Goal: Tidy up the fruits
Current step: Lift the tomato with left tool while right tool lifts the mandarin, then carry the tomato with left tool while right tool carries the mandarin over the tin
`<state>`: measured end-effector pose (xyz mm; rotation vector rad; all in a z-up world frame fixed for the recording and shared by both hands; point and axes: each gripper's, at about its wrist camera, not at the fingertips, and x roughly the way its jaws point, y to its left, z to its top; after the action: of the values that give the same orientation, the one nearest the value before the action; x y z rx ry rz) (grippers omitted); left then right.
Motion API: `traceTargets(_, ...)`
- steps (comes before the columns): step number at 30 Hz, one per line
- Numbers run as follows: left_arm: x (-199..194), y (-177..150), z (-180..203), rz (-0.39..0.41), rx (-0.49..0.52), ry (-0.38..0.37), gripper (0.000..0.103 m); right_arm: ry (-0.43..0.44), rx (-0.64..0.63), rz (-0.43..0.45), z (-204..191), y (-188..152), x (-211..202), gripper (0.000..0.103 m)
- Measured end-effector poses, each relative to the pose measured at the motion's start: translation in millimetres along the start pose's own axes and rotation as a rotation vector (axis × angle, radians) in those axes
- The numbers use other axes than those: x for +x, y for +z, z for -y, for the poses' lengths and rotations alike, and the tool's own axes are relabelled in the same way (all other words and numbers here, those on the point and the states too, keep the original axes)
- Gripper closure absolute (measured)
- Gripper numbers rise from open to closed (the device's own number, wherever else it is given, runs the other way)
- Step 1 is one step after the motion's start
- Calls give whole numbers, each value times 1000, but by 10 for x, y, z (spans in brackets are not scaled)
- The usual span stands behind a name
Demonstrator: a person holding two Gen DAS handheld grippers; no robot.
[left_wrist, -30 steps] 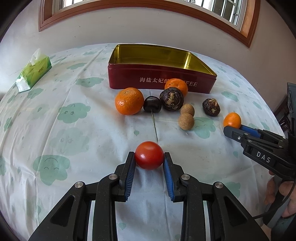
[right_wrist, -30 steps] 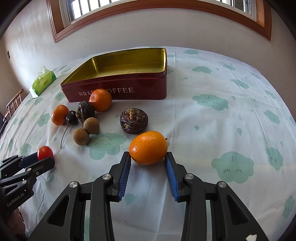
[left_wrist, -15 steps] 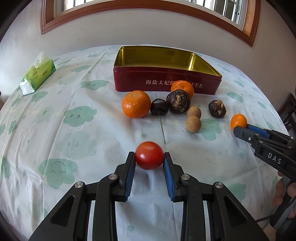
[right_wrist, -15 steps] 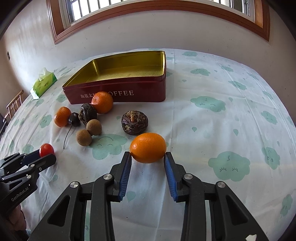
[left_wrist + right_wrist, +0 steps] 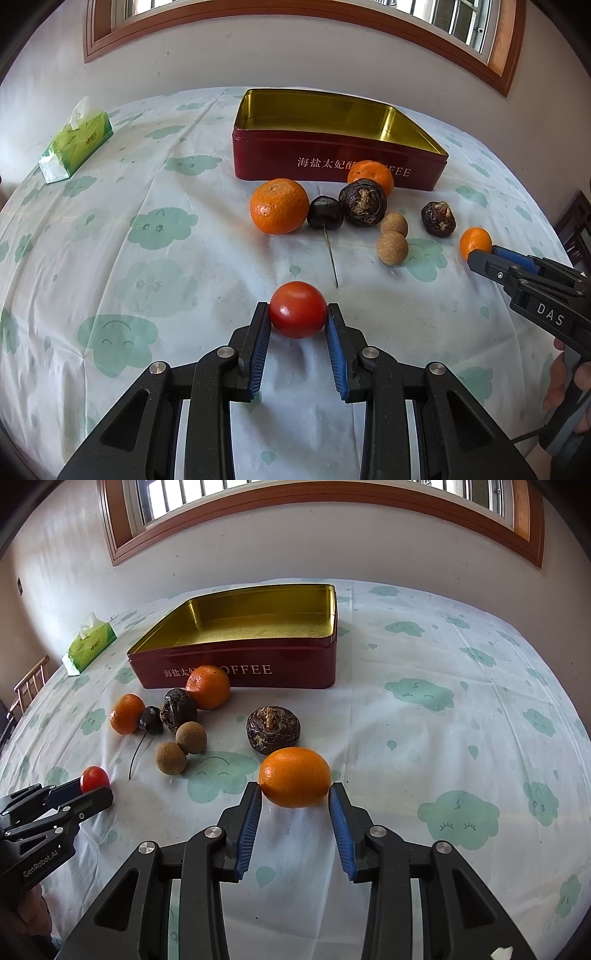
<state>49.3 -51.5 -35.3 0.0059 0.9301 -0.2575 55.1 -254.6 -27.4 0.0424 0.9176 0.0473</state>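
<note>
White cloth printed with green clouds covers the worktop (image 5: 147,258), and a wood-framed window (image 5: 295,502) runs along the top of both frames. Toward the upper middle of each view a red rectangular tin with a gold interior (image 5: 332,166) is set open, apparently as the container meant for the fruit; nothing is seen in it yet.

A small round red tomato (image 5: 297,309) is pinched at the blue pads of the left tongs (image 5: 297,321), just below the centre of the left view. A small oval orange citrus fruit (image 5: 294,776) is gripped likewise by the right tongs (image 5: 294,794) in the middle of the right view. Each fruit is held at its widest part, which should stop it rolling out.

In front of the tin, loose fruit is clustered: two mandarins (image 5: 279,206), a dark cherry with a long stem (image 5: 325,218), two dark knobbly fruits (image 5: 362,202) and two tan round longan-like fruits (image 5: 392,248). A green tissue pack (image 5: 75,144) is kept apart at the upper left.

Both loads are judged ready for carrying to the tin.
</note>
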Motion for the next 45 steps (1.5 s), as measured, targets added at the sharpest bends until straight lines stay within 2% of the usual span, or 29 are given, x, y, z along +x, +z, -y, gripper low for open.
traceTargets(16,8,18,-62,-2,-20,-5,72,-13,-35,-21,-59,170,256,64)
traceTargets(35,-15,116,-118,6,-26,9,72,-22,-31,-20,-54,194,157,65)
traceTargets(45,-68,311,-203,36,-48,17,72,-13,-30,5,-26,371,46,65)
